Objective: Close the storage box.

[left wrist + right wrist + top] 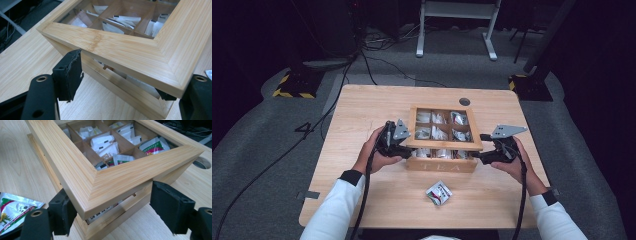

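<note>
A wooden tea box (442, 165) stands mid-table, its compartments holding several tea bags (439, 132). Its window-frame lid (444, 145) is tilted up at the front, leaving a gap above the base. My left gripper (409, 150) grips the lid's front left corner, and my right gripper (477, 155) grips the front right corner. In the left gripper view the lid (120, 47) corner sits between the jaws of the left gripper (118, 83). In the right gripper view the lid (105, 182) fills the span of the right gripper (116, 210).
A loose tea packet (438, 192) lies on the table in front of the box, also seen as the packet (15, 211) at the lower left. A cable hole (464, 101) lies behind the box. Cables and stands surround the table (362, 115).
</note>
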`<state>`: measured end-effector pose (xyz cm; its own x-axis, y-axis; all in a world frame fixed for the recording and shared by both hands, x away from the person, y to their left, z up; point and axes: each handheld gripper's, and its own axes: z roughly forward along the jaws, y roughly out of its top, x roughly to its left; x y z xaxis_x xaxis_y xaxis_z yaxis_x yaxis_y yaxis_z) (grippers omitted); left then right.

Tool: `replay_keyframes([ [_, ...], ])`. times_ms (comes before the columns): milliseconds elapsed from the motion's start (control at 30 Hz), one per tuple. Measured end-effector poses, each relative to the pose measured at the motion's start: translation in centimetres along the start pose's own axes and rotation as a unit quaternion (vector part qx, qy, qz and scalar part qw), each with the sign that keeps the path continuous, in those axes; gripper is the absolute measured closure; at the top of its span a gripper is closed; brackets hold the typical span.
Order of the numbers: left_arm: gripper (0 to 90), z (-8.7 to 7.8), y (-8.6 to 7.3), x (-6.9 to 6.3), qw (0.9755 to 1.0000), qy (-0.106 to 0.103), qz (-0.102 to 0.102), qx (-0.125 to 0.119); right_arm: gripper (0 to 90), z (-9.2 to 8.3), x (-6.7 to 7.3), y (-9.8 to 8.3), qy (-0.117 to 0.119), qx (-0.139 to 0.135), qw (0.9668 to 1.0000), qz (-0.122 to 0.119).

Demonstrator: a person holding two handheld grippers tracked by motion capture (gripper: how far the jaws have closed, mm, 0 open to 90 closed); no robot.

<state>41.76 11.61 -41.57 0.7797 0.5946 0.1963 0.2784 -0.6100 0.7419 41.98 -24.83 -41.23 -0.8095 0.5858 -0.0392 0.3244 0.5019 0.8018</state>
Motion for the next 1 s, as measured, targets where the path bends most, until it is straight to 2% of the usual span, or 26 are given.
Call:
replay_keyframes([
  [133,30.6,0.3,-0.4,-0.2,0.9999,-0.003,0.005,0.009,24.3,0.2,0.2,-0.3,0.0,0.009,1.0,-0.003],
  [333,29.7,0.6,-0.6,-0.4,0.9999,-0.006,-0.002,0.015,25.8,0.5,0.2,-0.6,0.007,0.02,0.9998,0.0],
  [400,29.5,0.7,-0.7,-0.5,0.9998,-0.003,0.004,0.021,27.2,0.6,0.3,-0.8,0.012,0.021,0.9997,0.0],
  [533,29.7,1.0,-1.0,-0.5,0.9997,-0.012,0.001,0.023,26.9,0.9,0.5,-0.9,0.013,0.03,0.9995,-0.004],
  [800,31.2,1.2,-1.1,-0.6,0.9994,-0.02,0.0,0.028,27.3,0.9,0.3,-1.2,0.033,0.028,0.999,0.012],
  [1000,33.7,1.2,-1.0,-0.6,0.9992,-0.028,-0.008,0.029,27.4,0.8,0.4,-1.1,0.032,0.028,0.999,0.015],
])
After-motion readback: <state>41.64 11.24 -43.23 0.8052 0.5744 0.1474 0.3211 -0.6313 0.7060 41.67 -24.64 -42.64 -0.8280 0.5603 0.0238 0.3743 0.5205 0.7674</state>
